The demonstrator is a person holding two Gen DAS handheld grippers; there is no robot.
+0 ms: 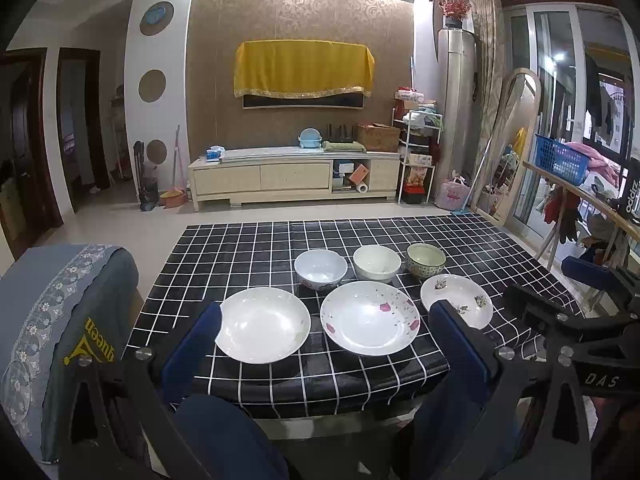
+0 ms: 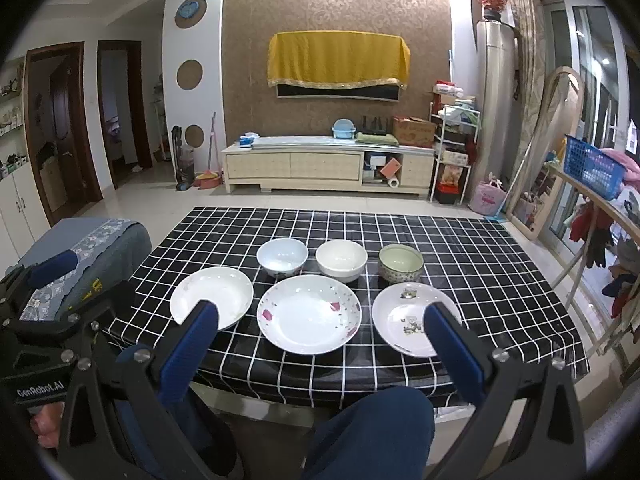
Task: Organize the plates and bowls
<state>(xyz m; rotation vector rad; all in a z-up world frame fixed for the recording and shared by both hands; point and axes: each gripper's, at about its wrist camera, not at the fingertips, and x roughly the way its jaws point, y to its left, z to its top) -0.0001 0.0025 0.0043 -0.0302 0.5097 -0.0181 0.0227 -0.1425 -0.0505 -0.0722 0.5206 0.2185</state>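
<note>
While we hold both grippers' fingers (image 1: 460, 332) (image 2: 200, 328) apart and empty at lower frame, three plates (image 2: 309, 314) and three bowls (image 2: 341, 260) sit mid-frame on the checkered surface (image 2: 480, 248).

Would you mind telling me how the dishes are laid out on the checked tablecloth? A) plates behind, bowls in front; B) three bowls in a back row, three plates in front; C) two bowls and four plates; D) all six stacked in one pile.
B: the blue-white bowl, cream bowl and green bowl sit behind the plain plate, pink-flowered plate and small patterned plate.
</note>
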